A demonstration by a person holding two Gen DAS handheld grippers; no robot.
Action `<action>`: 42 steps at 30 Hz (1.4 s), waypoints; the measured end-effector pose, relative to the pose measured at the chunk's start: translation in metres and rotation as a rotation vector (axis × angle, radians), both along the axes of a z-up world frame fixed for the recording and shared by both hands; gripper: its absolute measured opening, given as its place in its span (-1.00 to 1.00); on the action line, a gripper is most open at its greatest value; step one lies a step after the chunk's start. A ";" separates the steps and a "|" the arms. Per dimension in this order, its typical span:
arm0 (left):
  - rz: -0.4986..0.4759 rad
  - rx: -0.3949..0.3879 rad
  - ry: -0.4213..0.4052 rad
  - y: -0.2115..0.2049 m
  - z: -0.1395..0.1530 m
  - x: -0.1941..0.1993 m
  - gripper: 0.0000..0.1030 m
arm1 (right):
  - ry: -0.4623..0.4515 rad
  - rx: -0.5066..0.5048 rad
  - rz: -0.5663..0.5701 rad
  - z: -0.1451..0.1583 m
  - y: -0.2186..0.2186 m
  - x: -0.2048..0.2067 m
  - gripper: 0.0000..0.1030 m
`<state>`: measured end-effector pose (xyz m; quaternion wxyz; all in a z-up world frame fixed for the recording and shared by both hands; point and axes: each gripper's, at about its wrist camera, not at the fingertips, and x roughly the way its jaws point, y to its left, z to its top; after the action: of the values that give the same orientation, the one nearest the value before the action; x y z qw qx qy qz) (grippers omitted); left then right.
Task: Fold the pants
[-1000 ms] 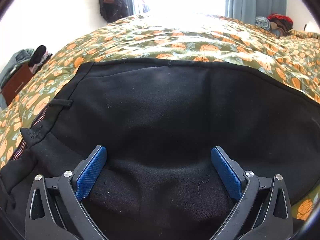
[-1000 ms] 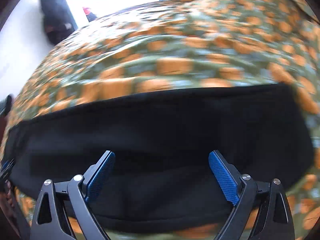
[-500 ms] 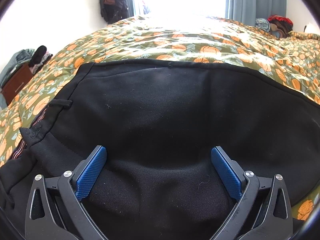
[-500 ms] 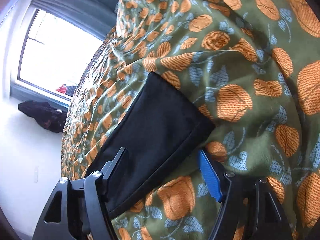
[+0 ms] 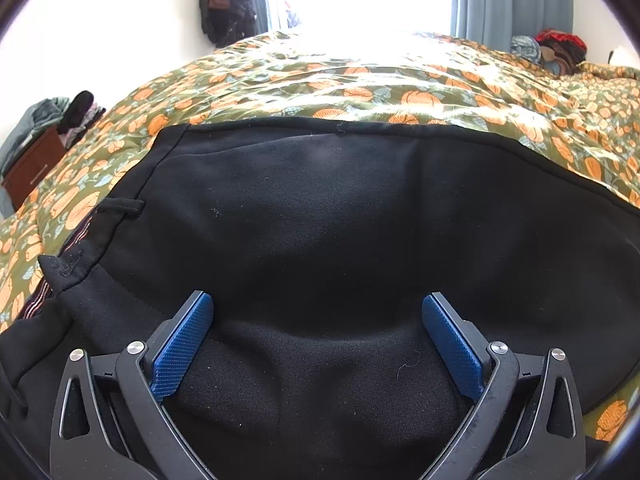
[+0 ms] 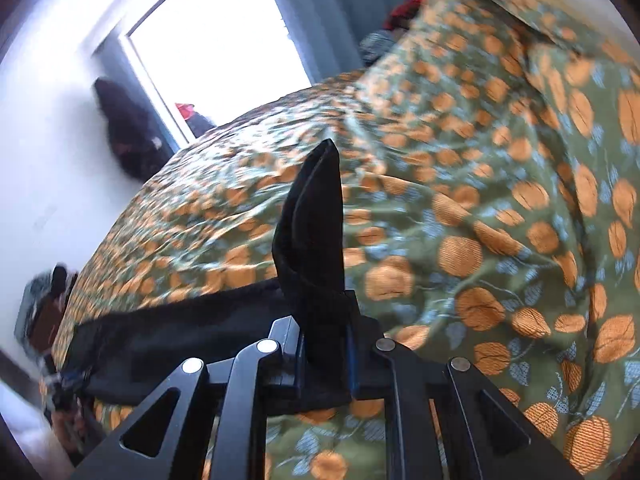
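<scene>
- Holding two grippers over a bed [image 5: 360, 80], we see black pants [image 5: 340, 220] spread flat on its green quilt with orange pumpkins; the pants fill most of the left wrist view, one straight edge running across near the top, the waistband with a belt loop [image 5: 120, 207] at the left.
- Our left gripper [image 5: 318, 336] hangs over the pants, tilted downward; its jaws stand wide apart, the blue pads [image 5: 182, 344] on either side of a soft rise in the cloth; whether the pads touch the cloth we cannot tell; nothing is pinched between them.
- Our right gripper [image 6: 324, 356] is closing, its jaws nearly together, with a fold of the pants [image 6: 316, 232] between them; the pinched cloth stands up from the jaws in a narrow pointed flap, doubled over on itself; a sliver of blue pad shows at the right of the cloth.
- From that grip the pants trail down and to the left across the quilt [image 6: 480, 200], a dark band reaching toward the left edge of the right wrist view; that view is blurred.
- Beyond the bed we see a bright window [image 6: 224, 44] with a grey-blue curtain [image 5: 512, 4]; dark garments [image 5: 228, 4] hang on the white wall beside it; a pile of clothes [image 5: 556, 50] lies at the far right corner of the bed; a brown cabinet [image 5: 30, 168] stands at the left, clothes heaped on top.
</scene>
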<state>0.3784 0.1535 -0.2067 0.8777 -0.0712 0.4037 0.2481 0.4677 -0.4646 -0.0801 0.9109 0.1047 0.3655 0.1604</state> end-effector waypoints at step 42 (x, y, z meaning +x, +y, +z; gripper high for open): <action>-0.325 -0.061 0.158 -0.135 0.009 -0.159 0.99 | 0.189 -0.254 0.016 -0.121 0.216 -0.258 0.80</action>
<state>0.2194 0.0186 -0.1975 0.8692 -0.0117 0.4850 0.0953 0.2099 -0.2488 -0.2007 0.8771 0.0005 0.4677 0.1094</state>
